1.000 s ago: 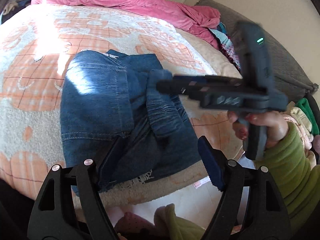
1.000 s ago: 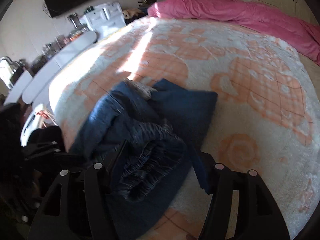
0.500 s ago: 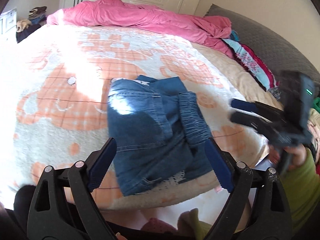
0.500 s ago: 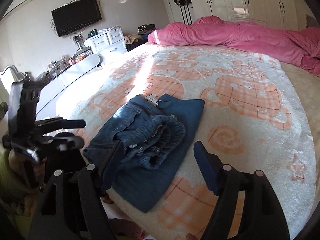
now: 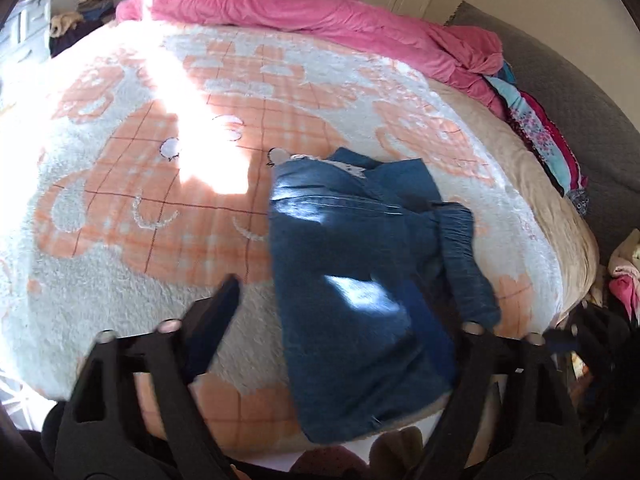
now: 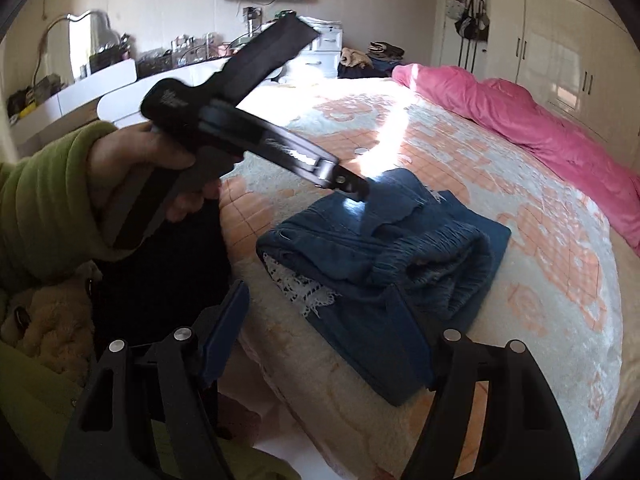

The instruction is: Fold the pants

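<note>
white marking on the left gripper [image 6: 362, 194] body is blurred, unreadable. both the left and the right gripper [image 6: 320, 320] gape, holding nothing, jaws just narrowed. folded jeans [image 5: 360, 280] lie at the blanket [image 5: 160, 200] edge.

No word, number or brand can be read anywhere. The black handheld left claw [image 6: 362, 192] carries a whitish printed mark on its body and a pale strip of lettering along its arm, both too blurred to make out. The orange-and-white fleece blanket [image 5: 168, 184] shows only pictures, no writing.
</note>
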Demonstrator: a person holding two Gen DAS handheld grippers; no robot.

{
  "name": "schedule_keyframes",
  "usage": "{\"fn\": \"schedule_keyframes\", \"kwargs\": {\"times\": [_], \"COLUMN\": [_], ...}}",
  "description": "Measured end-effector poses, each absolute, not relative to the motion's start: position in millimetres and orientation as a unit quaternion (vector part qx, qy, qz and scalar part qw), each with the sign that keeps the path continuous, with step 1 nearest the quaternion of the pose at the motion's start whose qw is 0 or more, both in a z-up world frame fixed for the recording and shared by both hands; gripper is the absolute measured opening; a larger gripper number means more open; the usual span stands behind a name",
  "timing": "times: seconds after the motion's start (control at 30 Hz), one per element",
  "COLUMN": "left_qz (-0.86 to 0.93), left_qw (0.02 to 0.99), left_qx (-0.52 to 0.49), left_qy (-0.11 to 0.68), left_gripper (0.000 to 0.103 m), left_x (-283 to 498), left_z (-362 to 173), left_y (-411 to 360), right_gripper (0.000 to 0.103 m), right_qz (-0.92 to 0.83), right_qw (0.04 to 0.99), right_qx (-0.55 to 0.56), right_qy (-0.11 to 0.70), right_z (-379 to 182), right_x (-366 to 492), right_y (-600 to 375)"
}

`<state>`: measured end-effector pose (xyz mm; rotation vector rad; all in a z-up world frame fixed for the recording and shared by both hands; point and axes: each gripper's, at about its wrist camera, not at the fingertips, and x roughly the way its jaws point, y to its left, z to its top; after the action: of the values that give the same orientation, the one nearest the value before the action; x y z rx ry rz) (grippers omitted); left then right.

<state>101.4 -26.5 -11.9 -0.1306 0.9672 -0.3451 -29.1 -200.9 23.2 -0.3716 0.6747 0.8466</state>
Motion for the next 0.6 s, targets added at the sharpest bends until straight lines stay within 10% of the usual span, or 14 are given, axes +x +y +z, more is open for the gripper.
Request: {"fn": "schedule_keyframes", "kwargs": {"times": [0.07,0.23,0.33,0.6], "left_qz": [-0.169,-0.173,-0.169,-0.163], "left_qw": [0.860,0.851,0.848,0.857], "left_qx": [-0.072,-0.079,-0.081,-0.083], "left_qy": [0.476,0.490,0.495,0.483], "left_gripper": [0.044,0.042,0.043,0.053], "left_x": [113,131,135,131], "left_z": [-18,-31,-38,-42], "left_y": [-24,-27,-29,-29], "right_gripper": [0.057,0.056,0.007,0.005], "right_qz": [0.406,0.392,0.407,0.430], "right_qw": [0.836,0.830,0.812,0.799], "right_qx": [-0.203,-0.282,-0.294,-0.232], "right_qy": [0.308,0.280,0.298,0.351], "right_z": [21,7,-12,-37], "right_x": [-25,-9,1,2], "right_y": [-185,-151,-143,-165]}}
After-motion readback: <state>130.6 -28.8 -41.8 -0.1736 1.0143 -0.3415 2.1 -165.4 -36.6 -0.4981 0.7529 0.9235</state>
